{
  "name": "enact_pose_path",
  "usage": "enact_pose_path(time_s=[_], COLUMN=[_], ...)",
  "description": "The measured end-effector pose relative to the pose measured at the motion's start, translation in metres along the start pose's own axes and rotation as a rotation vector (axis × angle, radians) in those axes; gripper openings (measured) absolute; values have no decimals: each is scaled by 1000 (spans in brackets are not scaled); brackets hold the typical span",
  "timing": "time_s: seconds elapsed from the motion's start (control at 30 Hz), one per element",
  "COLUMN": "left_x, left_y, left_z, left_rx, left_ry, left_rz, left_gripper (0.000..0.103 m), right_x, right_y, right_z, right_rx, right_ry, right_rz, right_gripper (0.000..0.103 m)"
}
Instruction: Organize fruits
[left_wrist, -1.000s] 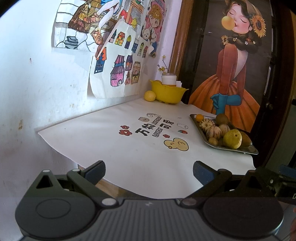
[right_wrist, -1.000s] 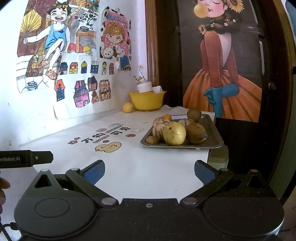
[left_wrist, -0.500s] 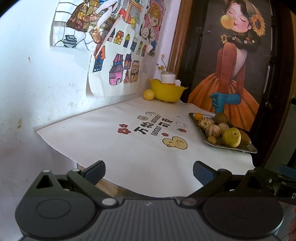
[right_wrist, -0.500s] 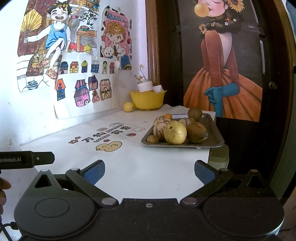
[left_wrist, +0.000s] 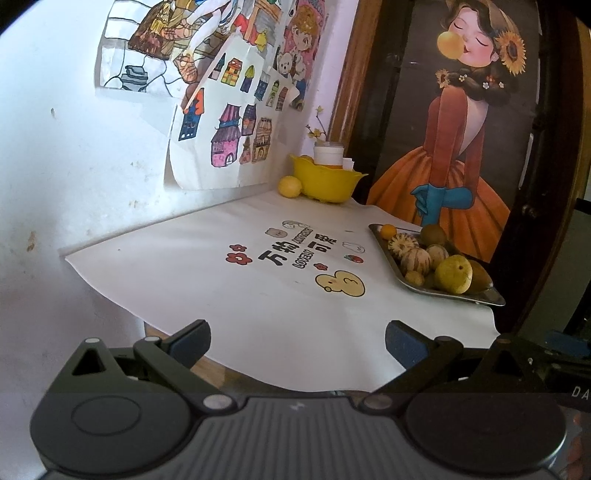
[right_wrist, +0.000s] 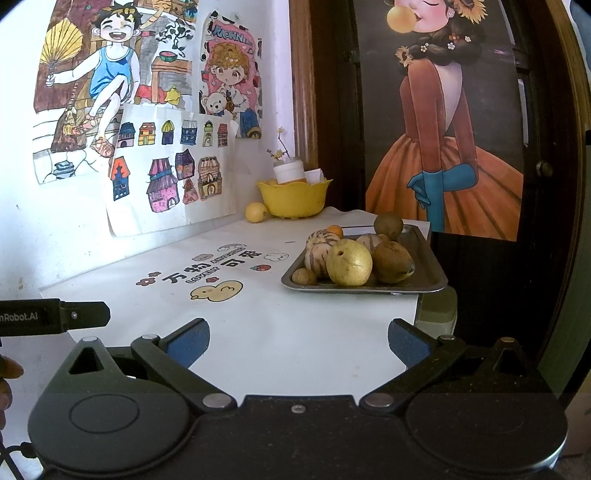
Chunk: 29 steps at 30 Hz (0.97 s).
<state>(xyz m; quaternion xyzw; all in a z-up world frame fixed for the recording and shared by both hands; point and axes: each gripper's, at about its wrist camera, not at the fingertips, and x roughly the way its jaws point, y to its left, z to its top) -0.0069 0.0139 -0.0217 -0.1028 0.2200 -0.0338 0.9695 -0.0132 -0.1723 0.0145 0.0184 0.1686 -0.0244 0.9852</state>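
Two grippers hover at the near edge of the table, both with fingers spread wide and nothing between them. The left gripper (left_wrist: 297, 341) faces the printed white cloth (left_wrist: 258, 295) directly ahead; the right gripper (right_wrist: 298, 341) faces the same cloth from further right, and the left unit's body shows at its left margin.

Most of the fruit lies piled on a metal tray (right_wrist: 424, 284), ahead and slightly right of the right gripper, ahead and well to the right of the left gripper. The pile includes a large yellow pear-like fruit (right_wrist: 349, 262) at the near side, a brown fruit (right_wrist: 391, 261) touching it on the right, striped melons (right_wrist: 317, 254) behind it on the left, a small brown round fruit (right_wrist: 303, 276) at the near left corner, and a small orange fruit (right_wrist: 335, 230) at the far side. One lemon (right_wrist: 255, 212) sits apart on the cloth, far ahead, just beside a yellow bowl (right_wrist: 293, 199) that holds a white jar.

Judgement: the spread fingers suit an approach with no load. The scene fits either fruit gathered on the tray with the lemon left over, or a tray awaiting sorting towards the bowl; the pictures do not settle which. The tray lies closer to the right gripper, so that unit has the shorter reach to it.
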Motion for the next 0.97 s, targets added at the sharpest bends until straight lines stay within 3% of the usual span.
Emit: enact_pose_path(time_s=[0.27, 0.97], left_x=[-2, -3], left_y=[-2, 3], left_z=[2, 2], left_rx=[22, 13], left_ry=[-5, -11], left_rz=[35, 32], left_gripper=[102, 102], right_x=[1, 3], right_y=[1, 2], right_z=[-1, -3], right_rx=[0, -2], right_ry=[1, 24], right_rz=[1, 12], right_gripper=[102, 102])
